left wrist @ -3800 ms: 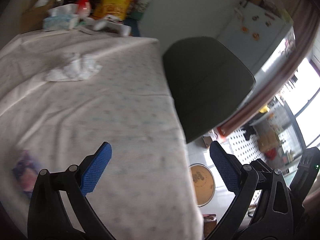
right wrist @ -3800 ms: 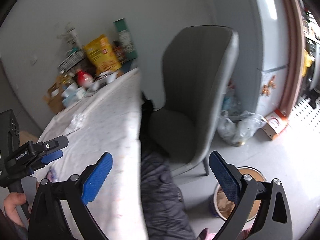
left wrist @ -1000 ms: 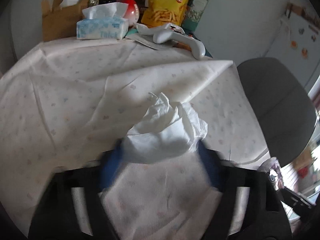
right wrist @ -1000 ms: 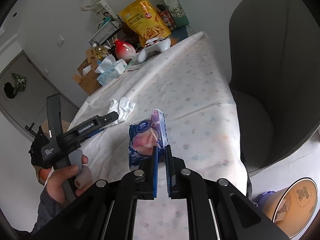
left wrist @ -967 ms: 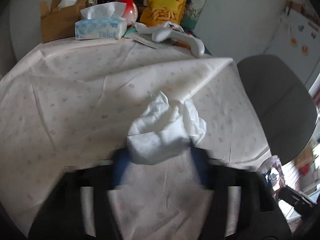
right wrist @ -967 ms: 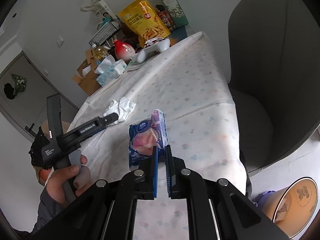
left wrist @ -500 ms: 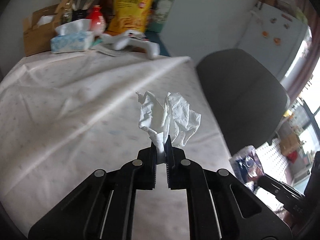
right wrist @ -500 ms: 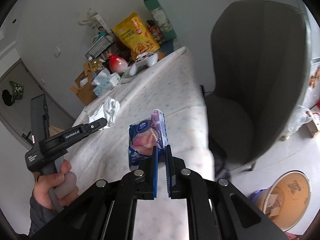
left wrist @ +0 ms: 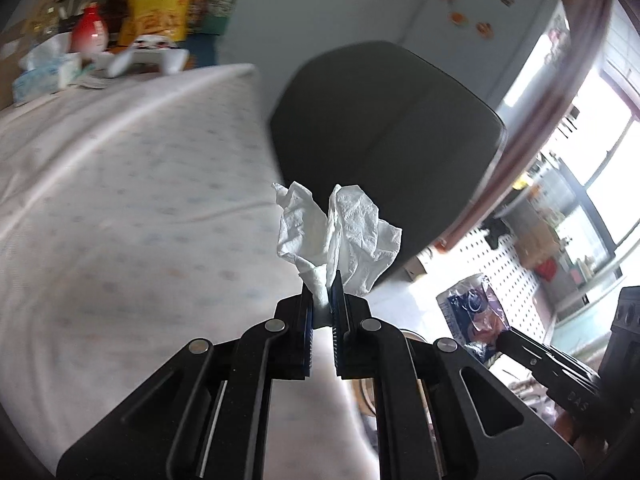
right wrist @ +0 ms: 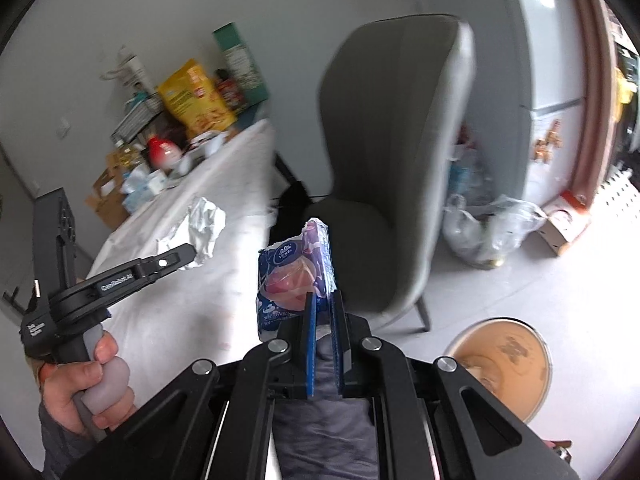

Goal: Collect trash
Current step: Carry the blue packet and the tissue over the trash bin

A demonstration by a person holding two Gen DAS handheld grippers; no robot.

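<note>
both claws gripping: l tissue (left wrist: 340,232), r wrapper (right wrist: 294,276)

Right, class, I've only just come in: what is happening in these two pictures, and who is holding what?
A person is clearing rubbish off a cloth-covered table with a handheld gripper in each hand. The left gripper is shut on a crumpled white tissue, held clear of the cloth. The right gripper is shut on a blue and pink wrapper. A round bin stands on the floor beside a grey chair, lower right in the right wrist view. Neither piece is in the bin yet.
</note>
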